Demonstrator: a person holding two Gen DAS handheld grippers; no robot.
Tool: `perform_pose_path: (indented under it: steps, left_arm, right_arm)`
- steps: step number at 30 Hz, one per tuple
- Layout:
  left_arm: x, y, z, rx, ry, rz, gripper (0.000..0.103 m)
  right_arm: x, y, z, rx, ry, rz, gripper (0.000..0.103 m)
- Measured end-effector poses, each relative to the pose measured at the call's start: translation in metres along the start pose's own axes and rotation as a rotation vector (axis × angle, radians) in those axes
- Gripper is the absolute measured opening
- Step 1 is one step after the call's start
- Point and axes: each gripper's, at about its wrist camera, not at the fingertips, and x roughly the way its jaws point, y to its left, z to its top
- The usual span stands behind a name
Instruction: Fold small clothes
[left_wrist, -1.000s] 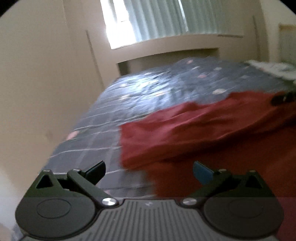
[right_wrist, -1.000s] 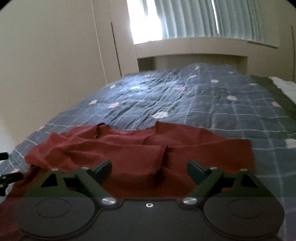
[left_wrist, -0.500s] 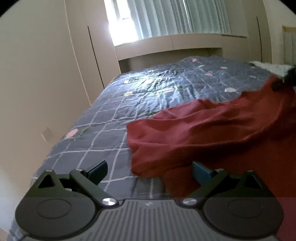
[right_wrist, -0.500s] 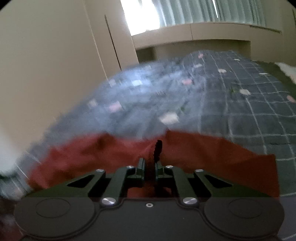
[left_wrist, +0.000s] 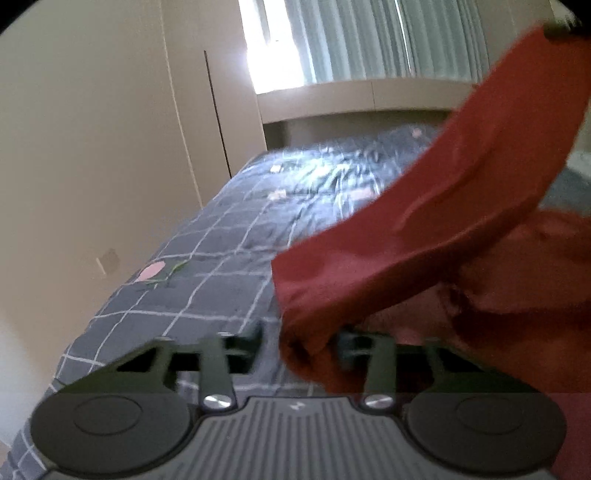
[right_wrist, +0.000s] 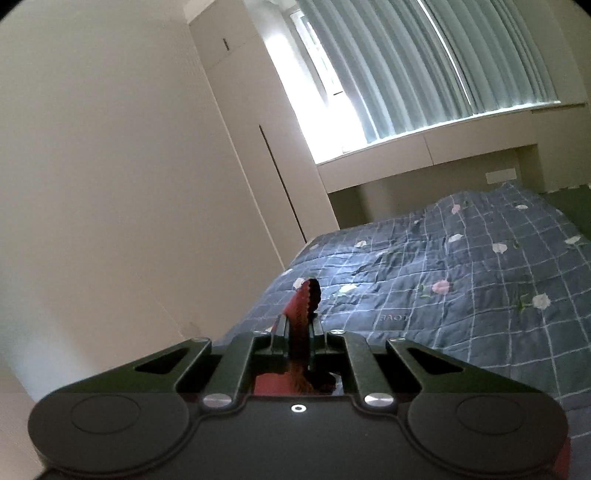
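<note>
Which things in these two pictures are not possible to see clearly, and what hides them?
- Left wrist view: the left tool is blurred by motion; its jaws are closing around a corner of the red garment, and contact is unclear.
- Left wrist view: the right tool is cut off by the top edge.
- Right wrist view: the right tool's body hides the garment, except the pinched strip.
- Both views: the garment's type is unclear.

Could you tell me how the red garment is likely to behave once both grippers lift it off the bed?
The red garment probably hangs limp: it drapes in a sagging band up to the right gripper. It seems light, since a thin pinched edge carries it. The closing left gripper has bunched cloth between its jaws, so folds may shift.
</note>
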Motion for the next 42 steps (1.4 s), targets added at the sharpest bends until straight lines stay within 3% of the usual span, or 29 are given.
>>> perform_pose_path:
  steps: [1,2,6,13,16,19,20,23,26,32,36,39,42]
  left_arm:
    - [-0.002,0.002,0.001,-0.002,-0.012,0.022,0.014]
    - [-0.004,0.004,0.0,0.002,-0.021,0.048,0.011]
    - [-0.002,0.024,-0.004,-0.056,0.012,0.075,0.01]
    - [0.006,0.024,-0.019,-0.011,0.091,0.049,0.011]
    - [-0.001,0.028,-0.021,-0.014,0.098,-0.004,0.024]
    - [-0.01,0.036,-0.021,-0.026,0.111,-0.053,0.078]
    - [-0.016,0.04,-0.023,-0.029,0.11,-0.073,0.088]
    - [-0.031,0.052,-0.026,-0.044,0.112,-0.112,0.091]
    - [-0.037,0.063,-0.02,-0.123,0.096,-0.103,0.1]
    - [-0.008,0.062,0.009,-0.283,0.062,-0.062,0.1]
    - [0.016,0.041,0.02,-0.251,0.036,-0.034,0.1]
    - [0.035,0.022,0.022,-0.209,0.054,0.015,0.1]
    - [0.052,0.01,0.017,-0.147,0.11,0.074,0.1]
  right_arm:
    - [-0.001,-0.001,-0.005,-0.014,0.005,-0.015,0.009]
    - [-0.001,-0.002,-0.011,-0.017,0.012,-0.028,0.009]
    - [0.007,-0.024,-0.048,0.012,0.069,-0.085,0.009]
    - [0.014,-0.057,-0.119,0.076,0.182,-0.168,0.008]
    - [0.017,-0.062,-0.14,0.059,0.211,-0.188,0.009]
    - [0.016,-0.063,-0.154,0.04,0.231,-0.196,0.01]
    - [0.015,-0.062,-0.156,0.032,0.232,-0.2,0.01]
    - [0.015,-0.062,-0.165,0.01,0.233,-0.213,0.011]
    - [0.014,-0.06,-0.171,-0.017,0.223,-0.219,0.011]
    - [0.009,-0.044,-0.162,-0.14,0.139,-0.244,0.011]
    - [0.008,-0.034,-0.154,-0.244,0.079,-0.287,0.011]
    - [0.019,-0.042,-0.158,-0.253,0.122,-0.317,0.011]
    - [0.029,-0.054,-0.168,-0.245,0.197,-0.351,0.019]
